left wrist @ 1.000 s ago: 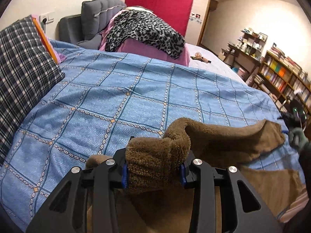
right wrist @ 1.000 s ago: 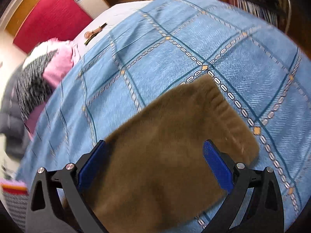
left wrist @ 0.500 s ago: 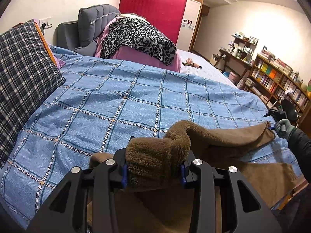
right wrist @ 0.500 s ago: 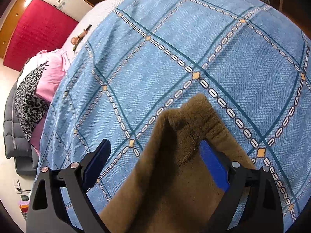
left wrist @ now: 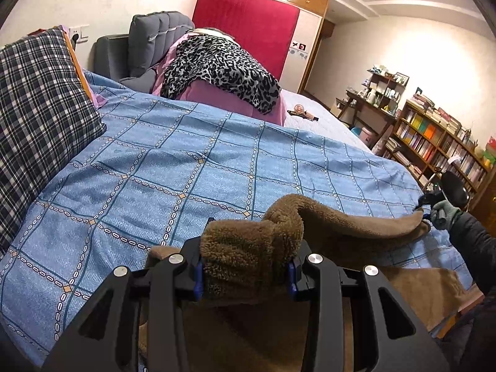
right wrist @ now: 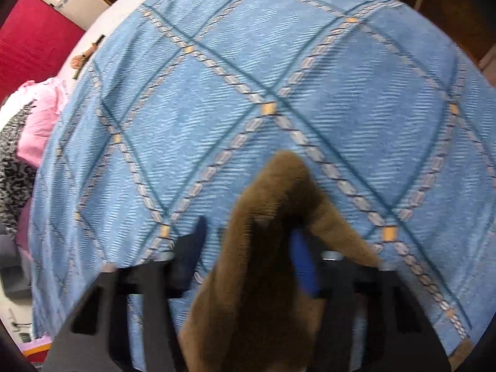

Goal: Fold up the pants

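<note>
Jaws of the left gripper (left wrist: 245, 274) clamp a thick bunch of the fuzzy brown fleece pants (left wrist: 347, 220). The right gripper (right wrist: 248, 249), just narrowed, pinches the far hem, blurred. Both ends hang lifted over the blue checked quilt (left wrist: 173, 161), wide and bare ahead; wooden bookshelves (left wrist: 434, 136) line the right wall.

The left claw (left wrist: 245, 274) is clamped tight on a thick bunch of brown pants (left wrist: 248, 254). The right claw (right wrist: 248, 248) points steeply down, its jaws having just closed around a fold of the same fabric.
</note>
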### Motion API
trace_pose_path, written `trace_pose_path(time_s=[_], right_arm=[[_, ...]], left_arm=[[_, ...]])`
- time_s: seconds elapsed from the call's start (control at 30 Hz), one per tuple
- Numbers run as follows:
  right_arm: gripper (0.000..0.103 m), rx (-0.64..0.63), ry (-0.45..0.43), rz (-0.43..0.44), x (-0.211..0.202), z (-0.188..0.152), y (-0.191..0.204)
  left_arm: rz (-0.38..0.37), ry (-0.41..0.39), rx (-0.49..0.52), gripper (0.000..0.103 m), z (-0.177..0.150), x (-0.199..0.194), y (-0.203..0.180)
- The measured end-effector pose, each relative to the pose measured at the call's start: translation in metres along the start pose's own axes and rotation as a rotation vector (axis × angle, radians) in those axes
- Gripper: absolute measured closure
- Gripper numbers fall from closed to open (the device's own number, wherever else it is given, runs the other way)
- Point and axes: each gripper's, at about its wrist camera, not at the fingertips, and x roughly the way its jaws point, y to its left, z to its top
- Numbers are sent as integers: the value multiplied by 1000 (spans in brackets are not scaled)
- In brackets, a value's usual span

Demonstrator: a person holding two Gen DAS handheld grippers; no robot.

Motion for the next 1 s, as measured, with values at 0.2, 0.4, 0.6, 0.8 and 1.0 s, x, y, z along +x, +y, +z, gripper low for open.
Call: trace_pose_path(time_s=[0.2, 0.4, 0.6, 0.8, 1.0], right_arm=[[91, 37, -41, 68, -32, -14, -41], [93, 13, -106, 134, -91, -41, -78], [94, -2, -170, 167, -147, -74, -109], [94, 20, -223, 194, -190, -120, -155], [94, 54, -264, 203, -213, -168, -206]], left_arm=[[-10, -11, -6, 65, 4, 3, 9], [-34, -26, -53, 65, 5, 3, 26], [-69, -58, -102, 65, 2, -8, 41], [-99, -88, -90, 65, -6, -32, 45], [-118, -101, -74, 65, -21, -52, 47]])
